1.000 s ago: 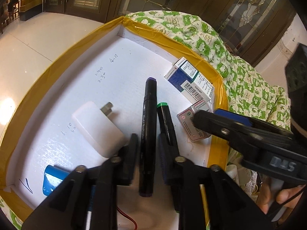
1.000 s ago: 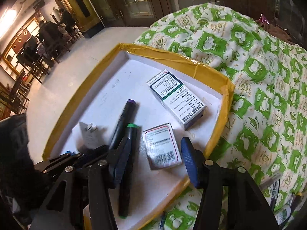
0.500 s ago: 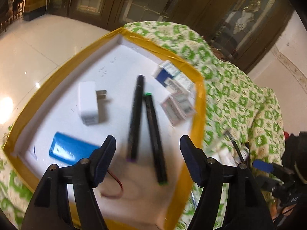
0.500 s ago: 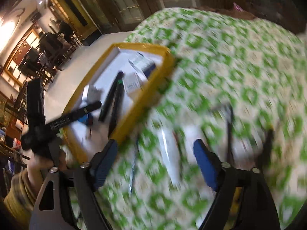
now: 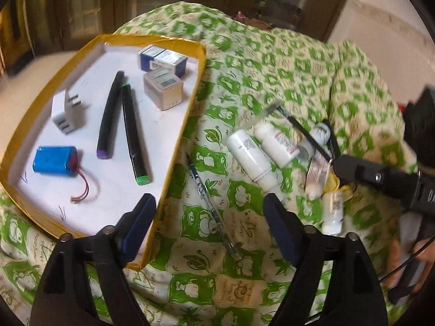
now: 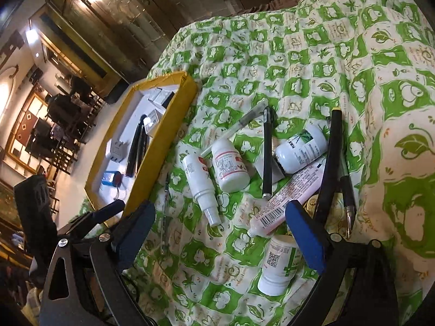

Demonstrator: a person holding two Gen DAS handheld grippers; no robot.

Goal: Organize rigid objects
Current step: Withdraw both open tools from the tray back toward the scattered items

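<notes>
Both grippers hover over a green-and-cream patterned cloth point(image 6: 312, 62). The left gripper point(image 5: 209, 217) has its jaws spread wide, having just been opening, with nothing gripped; a clear-barrelled pen point(image 5: 214, 206) lies on the cloth below the gap. The right gripper point(image 6: 220, 233) also has its jaws wide and empty after just opening.

A yellow-rimmed tray point(image 5: 179, 125) serves as the landmark. Inside it lie a purple-capped marker point(image 5: 108, 114), a green-capped marker point(image 5: 133, 133), a white plug adapter point(image 5: 66, 111), a blue battery pack point(image 5: 54, 160) with red leads, and two small cartons point(image 5: 163, 81) whose barcodes show but whose print is too blurred to read.

Beside the tray, on the cloth, a loose cluster: a white spray bottle point(image 6: 201, 187), white pill bottles point(image 6: 229, 165), a pink tube point(image 6: 291, 198) with a barcode, and a QR-labelled bottle point(image 6: 280, 266) partly behind the right jaw. Label text is illegible. Several dark pens point(image 6: 267, 152) cross the pile.
</notes>
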